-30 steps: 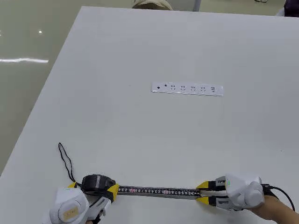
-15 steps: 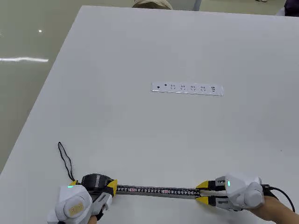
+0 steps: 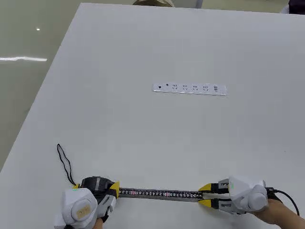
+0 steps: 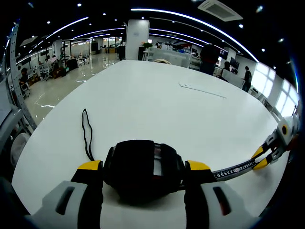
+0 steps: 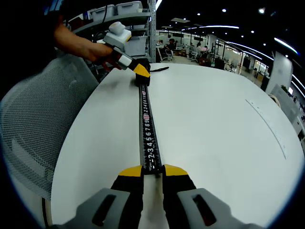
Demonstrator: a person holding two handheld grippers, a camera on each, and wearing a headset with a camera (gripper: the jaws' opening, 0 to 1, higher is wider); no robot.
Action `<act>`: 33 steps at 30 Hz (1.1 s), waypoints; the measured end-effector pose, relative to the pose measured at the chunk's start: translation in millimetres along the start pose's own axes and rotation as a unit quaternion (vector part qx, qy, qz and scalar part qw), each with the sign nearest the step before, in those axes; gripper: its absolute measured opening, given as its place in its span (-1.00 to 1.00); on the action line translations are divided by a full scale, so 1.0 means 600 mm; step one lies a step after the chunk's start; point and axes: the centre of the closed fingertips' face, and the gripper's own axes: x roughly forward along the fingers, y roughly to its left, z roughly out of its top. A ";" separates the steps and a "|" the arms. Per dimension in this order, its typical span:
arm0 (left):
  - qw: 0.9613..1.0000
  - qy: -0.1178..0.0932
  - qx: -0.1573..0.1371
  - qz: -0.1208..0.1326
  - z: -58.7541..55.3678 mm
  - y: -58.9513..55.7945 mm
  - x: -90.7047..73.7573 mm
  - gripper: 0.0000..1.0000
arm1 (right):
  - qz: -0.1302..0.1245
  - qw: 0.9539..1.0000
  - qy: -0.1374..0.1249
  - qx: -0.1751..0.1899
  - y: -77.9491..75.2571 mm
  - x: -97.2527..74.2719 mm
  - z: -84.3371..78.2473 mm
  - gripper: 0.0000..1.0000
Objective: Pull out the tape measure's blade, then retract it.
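Your left tool (image 4: 143, 166) clamps the tape measure case (image 3: 95, 184), anchoring it on the surface (image 3: 143, 57). Your right tool (image 5: 153, 170) pinches the tip of the blade (image 5: 145, 119), so it lies drawn out straight between them.

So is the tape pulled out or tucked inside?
Pulled out: the blade runs from the case in the left gripper to the right gripper pinching its tip.
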 end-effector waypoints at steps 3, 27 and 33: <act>1.000 0.000 -0.009 0.004 -0.001 0.001 -0.001 0.33 | 0.000 1.000 -0.001 0.001 0.001 -0.001 0.001 -0.74; 1.000 -0.004 0.008 0.015 -0.005 0.003 0.000 0.31 | -0.006 1.000 0.002 -0.005 -0.002 -0.006 0.007 -0.74; 1.000 -0.003 0.004 0.012 -0.004 0.003 0.000 0.31 | -0.006 1.000 0.004 -0.006 -0.003 -0.004 0.006 -0.75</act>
